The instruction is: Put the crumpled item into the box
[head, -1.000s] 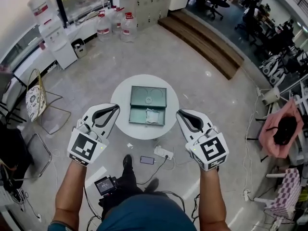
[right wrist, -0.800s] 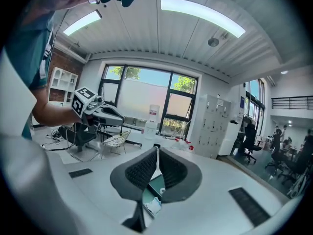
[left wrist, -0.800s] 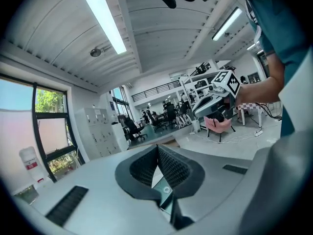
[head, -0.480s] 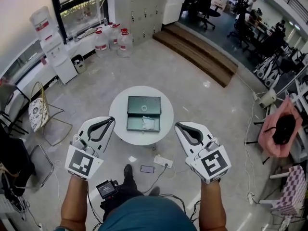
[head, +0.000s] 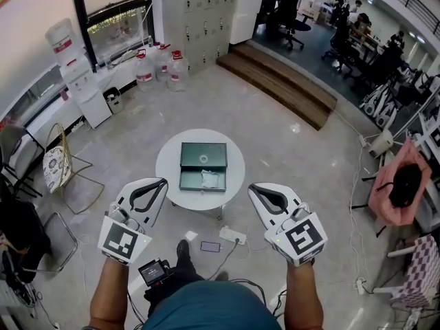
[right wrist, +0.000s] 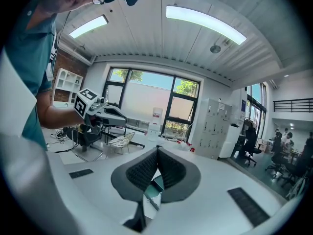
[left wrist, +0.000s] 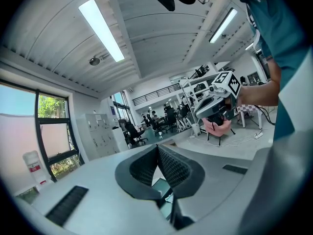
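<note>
Here, the white left gripper (head: 162, 182) and the white right gripper (head: 251, 188) each have their jaws pressed together, with nothing between them. In both gripper views the closed jaws block most of the scene. Only a sliver of the dark green open box (left wrist: 163, 187) shows beneath them. In the head view the box sits on a round white table (head: 168, 165), ahead of and between the grippers, well apart from both. The white crumpled item (head: 210, 179) lies in the box's near tray, right of centre.
</note>
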Motion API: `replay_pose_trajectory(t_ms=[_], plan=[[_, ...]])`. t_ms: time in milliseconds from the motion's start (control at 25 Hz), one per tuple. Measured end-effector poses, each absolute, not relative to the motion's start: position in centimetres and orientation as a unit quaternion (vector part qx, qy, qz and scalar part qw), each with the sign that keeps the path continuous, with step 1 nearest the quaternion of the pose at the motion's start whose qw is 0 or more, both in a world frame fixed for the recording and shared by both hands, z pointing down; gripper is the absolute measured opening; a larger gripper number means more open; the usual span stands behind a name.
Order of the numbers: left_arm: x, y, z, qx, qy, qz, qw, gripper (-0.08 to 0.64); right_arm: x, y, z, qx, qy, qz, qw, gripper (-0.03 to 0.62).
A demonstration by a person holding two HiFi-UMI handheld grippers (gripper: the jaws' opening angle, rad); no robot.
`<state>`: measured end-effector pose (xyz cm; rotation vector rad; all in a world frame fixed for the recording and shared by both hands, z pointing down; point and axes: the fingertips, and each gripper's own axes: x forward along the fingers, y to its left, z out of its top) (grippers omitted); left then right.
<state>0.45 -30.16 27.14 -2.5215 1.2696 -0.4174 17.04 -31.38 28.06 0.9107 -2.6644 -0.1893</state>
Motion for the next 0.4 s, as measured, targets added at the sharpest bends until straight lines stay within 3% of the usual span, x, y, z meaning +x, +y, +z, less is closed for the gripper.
replay_pose_trajectory(t_ms=[400], plan=[[2.5, -29.9, 27.8, -0.878, 0.432, -0.146, 0.147, 0.018, 18.8, -31.0, 29.2, 0.322, -0.93, -0.056, 0.169, 0.037]])
